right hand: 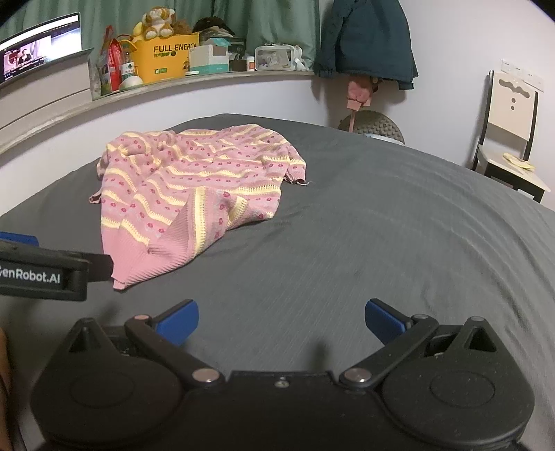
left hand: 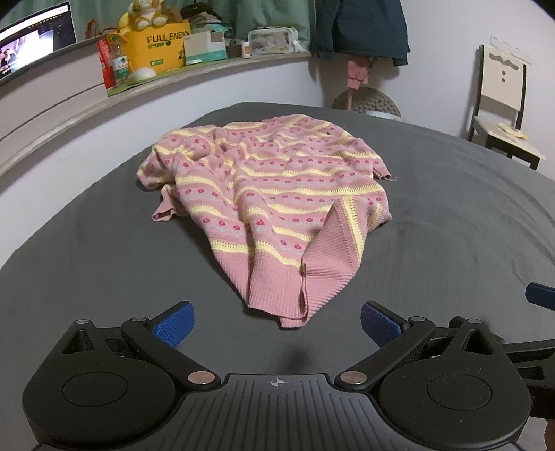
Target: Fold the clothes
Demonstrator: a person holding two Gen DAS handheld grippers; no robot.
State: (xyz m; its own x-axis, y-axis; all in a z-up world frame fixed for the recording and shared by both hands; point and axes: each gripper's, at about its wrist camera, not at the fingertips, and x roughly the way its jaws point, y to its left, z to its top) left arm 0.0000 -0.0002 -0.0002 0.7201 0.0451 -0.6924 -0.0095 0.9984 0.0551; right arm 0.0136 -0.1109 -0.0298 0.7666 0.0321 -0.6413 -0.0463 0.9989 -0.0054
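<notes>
We are looking at a pink knitted sweater with yellow stripes and little red flowers (left hand: pixel 263 194) lying crumpled on a bed with a dark grey sheet (left hand: pixel 451 225). The sweater is sitting toward the far edge of the bed, near the wall, and its ribbed pink hem is pointing at us. One side of the hem is folding over, so we are seeing the plain pink inside of the knit. A short sleeve is poking out on the left side.

Our left gripper with black arms and blue pads (left hand: pixel 275 324) is hanging over the near part of the bed, right in front of the hem. Its jaws are standing wide open and are holding nothing. The hem is lying close to them but is not touching them.

Our right gripper with black arms and blue pads (right hand: pixel 281 321) is hovering over bare grey sheet, off to the right of the sweater. Its jaws are wide open too, with nothing between them.

Behind the bed, a long shelf (left hand: pixel 208 66) is carrying a yellow cardboard box (left hand: pixel 158 48) with a plush toy (left hand: pixel 144 14) sitting on top. A dark teal jacket (left hand: pixel 360 27) is hanging on the wall, and a black and cream wooden chair (left hand: pixel 503 111) is standing past the bed's far right corner.
</notes>
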